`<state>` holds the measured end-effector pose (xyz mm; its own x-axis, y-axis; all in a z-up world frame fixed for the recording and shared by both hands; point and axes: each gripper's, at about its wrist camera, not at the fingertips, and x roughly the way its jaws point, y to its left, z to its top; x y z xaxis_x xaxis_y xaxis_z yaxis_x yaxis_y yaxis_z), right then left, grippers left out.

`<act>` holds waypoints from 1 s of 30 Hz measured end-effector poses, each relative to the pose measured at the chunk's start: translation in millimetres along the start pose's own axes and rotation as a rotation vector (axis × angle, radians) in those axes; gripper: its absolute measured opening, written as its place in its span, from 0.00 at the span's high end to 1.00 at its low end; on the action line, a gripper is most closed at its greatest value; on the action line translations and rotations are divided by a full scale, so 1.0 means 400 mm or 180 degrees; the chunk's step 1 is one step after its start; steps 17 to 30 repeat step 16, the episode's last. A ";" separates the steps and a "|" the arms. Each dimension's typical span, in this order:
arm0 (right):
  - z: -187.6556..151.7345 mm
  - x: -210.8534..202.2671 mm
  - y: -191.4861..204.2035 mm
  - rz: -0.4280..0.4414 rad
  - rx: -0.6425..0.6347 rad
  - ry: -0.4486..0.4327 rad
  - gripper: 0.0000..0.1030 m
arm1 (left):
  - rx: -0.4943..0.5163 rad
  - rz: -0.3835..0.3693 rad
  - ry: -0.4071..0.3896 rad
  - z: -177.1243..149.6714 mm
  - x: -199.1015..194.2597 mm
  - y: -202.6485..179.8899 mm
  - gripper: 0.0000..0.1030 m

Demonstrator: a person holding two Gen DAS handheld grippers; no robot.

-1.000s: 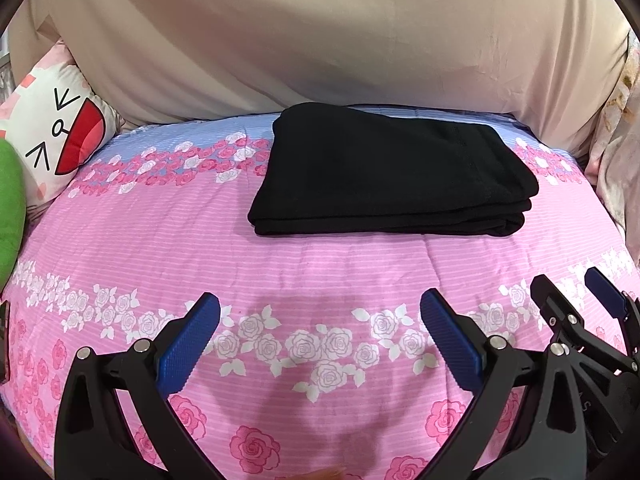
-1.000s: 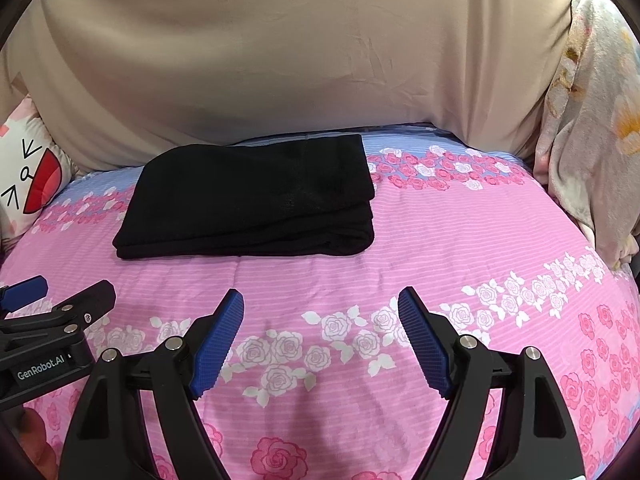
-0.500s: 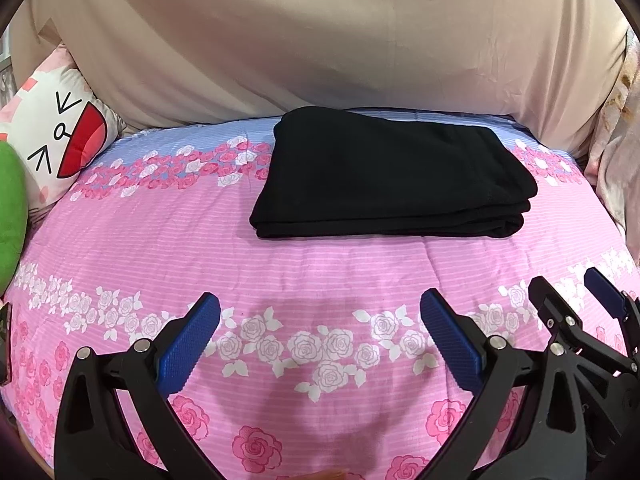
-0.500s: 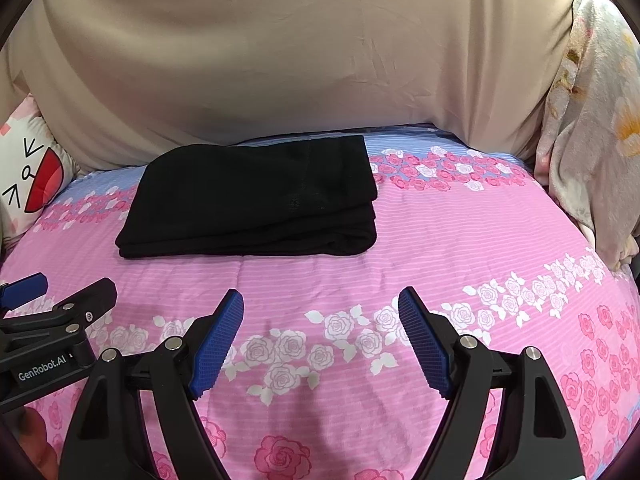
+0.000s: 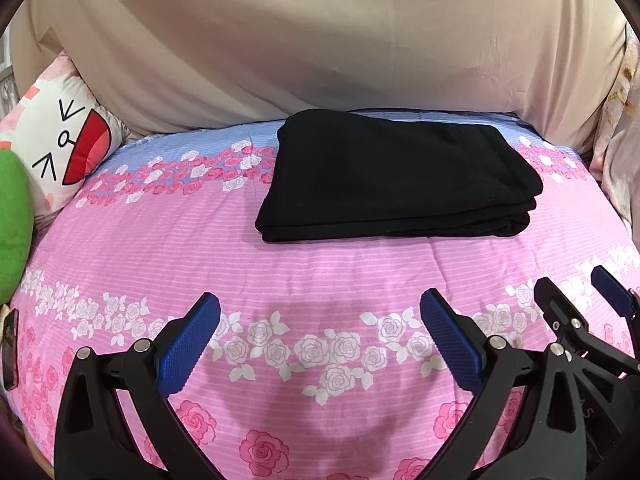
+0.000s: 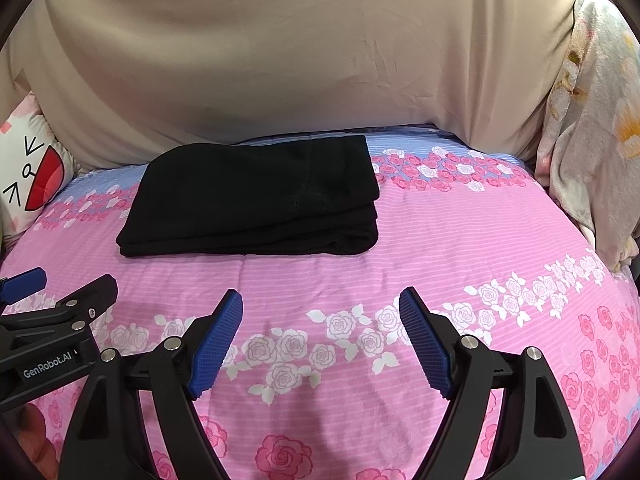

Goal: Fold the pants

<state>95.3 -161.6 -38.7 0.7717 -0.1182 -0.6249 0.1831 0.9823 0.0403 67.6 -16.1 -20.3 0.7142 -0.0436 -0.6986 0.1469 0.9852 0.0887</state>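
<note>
The black pants (image 5: pixel 396 178) lie folded into a flat, stacked rectangle on the bed (image 5: pixel 320 272), toward its far side, partly on the blue band of the rose-printed pink cover and just in front of the beige fabric backdrop (image 5: pixel 320 48). The layered edges show along the near side and at the right end.

The left tongs (image 5: pixel 320 340) hang above the near part of the cover, jaws spread wide, nothing between the blue pads, well apart from the pants. The right tongs (image 6: pixel 320 340) stand beside them in like manner, released and empty.

A cartoon-face pillow (image 5: pixel 64 148) sits at the far left, with a green plush item (image 5: pixel 12 224) next to it; its form is cut off by the edge. A floral fabric (image 6: pixel 592 140) hangs at the right.
</note>
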 end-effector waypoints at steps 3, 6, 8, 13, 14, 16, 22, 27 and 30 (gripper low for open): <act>-0.001 0.000 0.001 -0.0027 0.0001 0.0003 0.24 | 0.0075 -0.0026 -0.0060 -0.005 0.001 -0.009 0.05; -0.006 0.001 -0.005 -0.0034 0.0007 0.0025 0.24 | 0.0088 -0.0059 -0.0070 -0.010 0.010 -0.011 0.06; -0.009 0.000 -0.009 -0.0034 0.0004 0.0032 0.24 | 0.0078 0.0005 -0.0058 -0.012 0.017 -0.009 0.06; -0.020 -0.005 -0.018 -0.0040 -0.0028 0.0054 0.24 | 0.0033 0.0115 -0.0027 -0.026 0.023 0.001 0.06; -0.023 -0.007 -0.017 -0.0044 -0.0033 0.0060 0.24 | 0.0008 0.0099 -0.0021 -0.028 0.023 0.005 0.06; -0.024 -0.006 -0.018 -0.0028 -0.0038 0.0067 0.24 | -0.0012 0.0087 -0.0009 -0.032 0.023 0.007 0.06; -0.024 -0.006 -0.018 -0.0028 -0.0038 0.0067 0.24 | -0.0012 0.0087 -0.0009 -0.032 0.023 0.007 0.06; -0.024 -0.006 -0.018 -0.0028 -0.0038 0.0067 0.24 | -0.0012 0.0087 -0.0009 -0.032 0.023 0.007 0.06; -0.024 -0.006 -0.018 -0.0028 -0.0038 0.0067 0.24 | -0.0012 0.0087 -0.0009 -0.032 0.023 0.007 0.06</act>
